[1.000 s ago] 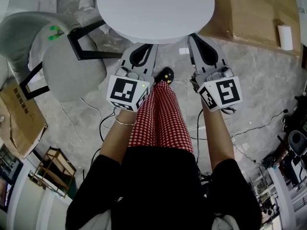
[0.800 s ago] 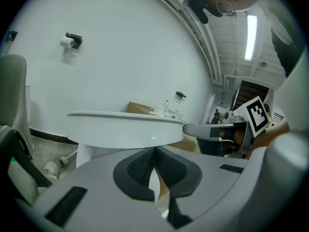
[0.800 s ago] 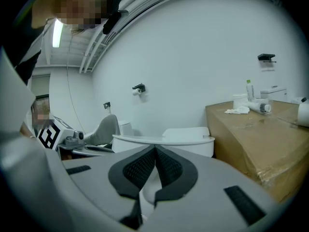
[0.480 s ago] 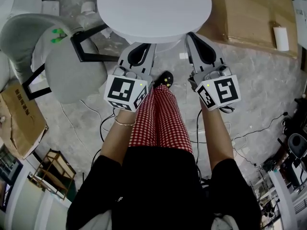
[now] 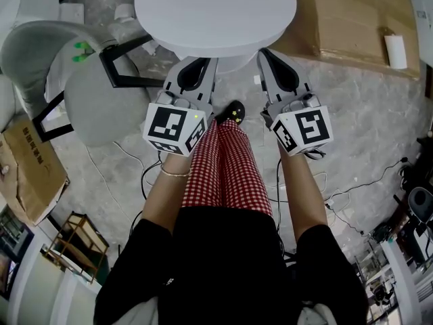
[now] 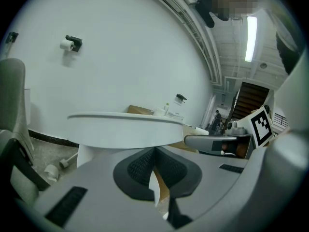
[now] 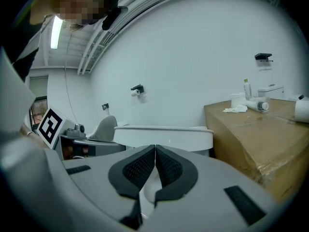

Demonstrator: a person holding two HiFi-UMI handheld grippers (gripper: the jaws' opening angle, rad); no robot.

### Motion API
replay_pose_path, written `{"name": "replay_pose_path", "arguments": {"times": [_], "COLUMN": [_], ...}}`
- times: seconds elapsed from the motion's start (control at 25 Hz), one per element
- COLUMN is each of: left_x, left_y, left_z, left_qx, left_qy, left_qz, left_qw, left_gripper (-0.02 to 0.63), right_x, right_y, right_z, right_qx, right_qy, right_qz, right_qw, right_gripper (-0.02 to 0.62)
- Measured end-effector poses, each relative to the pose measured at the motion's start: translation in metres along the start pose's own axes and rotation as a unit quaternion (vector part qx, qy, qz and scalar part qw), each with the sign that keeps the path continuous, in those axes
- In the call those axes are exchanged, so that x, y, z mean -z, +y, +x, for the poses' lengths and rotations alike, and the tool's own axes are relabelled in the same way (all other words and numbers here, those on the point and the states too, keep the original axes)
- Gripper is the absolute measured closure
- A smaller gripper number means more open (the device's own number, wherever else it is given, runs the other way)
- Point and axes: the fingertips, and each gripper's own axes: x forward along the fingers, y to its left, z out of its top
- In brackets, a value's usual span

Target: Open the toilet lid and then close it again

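The toilet lid (image 5: pixel 215 12) lies shut and flat at the far side, its rounded front rim turned toward me. That rim sits just beyond and slightly above my jaw tips, so I judge the lift has to come from underneath it. My left gripper (image 5: pixel 203 62) and right gripper (image 5: pixel 265 53) point at the rim side by side, about equally near, left and right of its middle. Both have their pads pressed together with nothing between them. A cardboard box (image 5: pixel 352 19) stands to the right.
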Motion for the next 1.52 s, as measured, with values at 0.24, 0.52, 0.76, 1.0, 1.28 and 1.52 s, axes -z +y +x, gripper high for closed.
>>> {"name": "replay_pose_path", "arguments": {"times": [0.24, 0.52, 0.76, 1.0, 1.28, 1.52], "left_x": [0.000, -0.005, -0.005, -0.015, -0.030, -0.046], "left_y": [0.000, -0.001, -0.002, -0.003, -0.001, 0.000], "left_z": [0.000, 0.000, 0.001, 0.002, 0.003, 0.005], "left_qx": [-0.002, -0.003, -0.004, -0.006, -0.025, -0.041], "left_qy": [0.000, -0.005, -0.007, -0.017, -0.026, -0.040], "left_qz": [-0.004, -0.002, -0.002, 0.008, 0.007, 0.008], "left_qw": [1.0000, 1.0000, 1.0000, 0.9998, 0.9993, 0.9984], "left_gripper": [0.603, 0.603, 0.603, 0.603, 0.603, 0.603], "right_x": [0.005, 0.005, 0.004, -0.006, -0.020, -0.035], "right_y": [-0.001, -0.002, -0.003, -0.004, -0.004, -0.005], "right_z": [0.000, 0.003, 0.003, 0.005, 0.008, 0.010], "right_qx": [0.003, 0.008, 0.004, 0.000, -0.009, -0.017], "right_qy": [-0.002, -0.001, 0.001, -0.005, -0.003, 0.004], "right_qz": [0.010, 0.017, 0.019, 0.016, 0.011, -0.004], "right_qw": [1.000, 1.000, 1.000, 1.000, 1.000, 1.000], "right_gripper": [0.575, 0.575, 0.575, 0.575, 0.575, 0.575]}}
